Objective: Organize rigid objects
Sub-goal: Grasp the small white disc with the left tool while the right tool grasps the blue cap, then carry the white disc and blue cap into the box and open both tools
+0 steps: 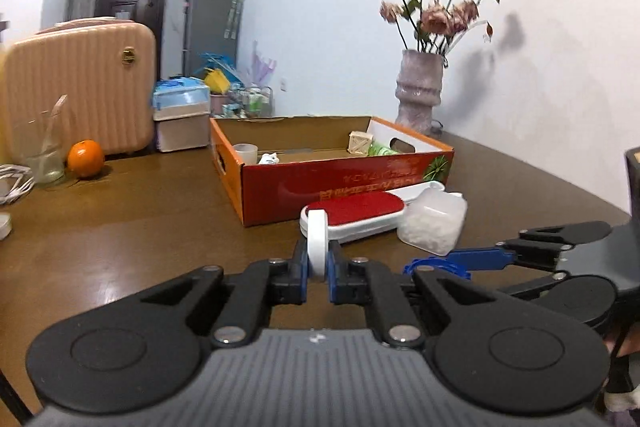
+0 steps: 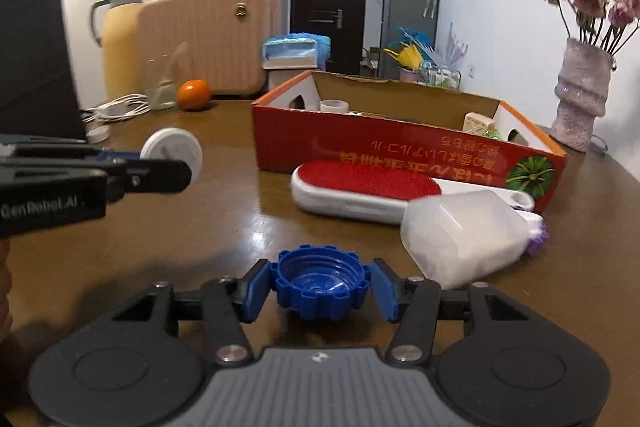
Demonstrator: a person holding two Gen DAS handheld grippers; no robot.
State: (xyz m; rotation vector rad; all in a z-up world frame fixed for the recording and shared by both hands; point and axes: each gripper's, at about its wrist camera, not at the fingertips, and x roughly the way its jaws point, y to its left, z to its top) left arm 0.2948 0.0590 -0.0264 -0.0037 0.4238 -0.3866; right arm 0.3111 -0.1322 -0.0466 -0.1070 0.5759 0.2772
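My left gripper point(image 1: 318, 269) is shut on a white round disc point(image 1: 317, 245), held on edge above the table; the disc also shows in the right wrist view point(image 2: 173, 151). My right gripper point(image 2: 320, 289) has its blue pads point(image 2: 256, 291) on both sides of a blue ribbed cap point(image 2: 322, 283), seemingly touching it. The cap shows partly in the left wrist view point(image 1: 434, 265). An open orange cardboard box point(image 1: 332, 187) point(image 2: 400, 155) stands ahead, holding a small wooden crate point(image 1: 361, 143), a white cup point(image 1: 245, 153) and a green item. A red-and-white lint brush point(image 2: 360, 187) and a translucent plastic bottle point(image 2: 464, 235) lie before it.
A vase of dried roses point(image 1: 420, 91) stands at the wall behind the box. An orange point(image 1: 85, 159), a glass point(image 1: 44, 155), white cables point(image 2: 116, 107), a yellow thermos point(image 2: 120, 43) and a pink suitcase point(image 1: 80, 87) are at the left. A dark object point(image 2: 36, 59) stands far left.
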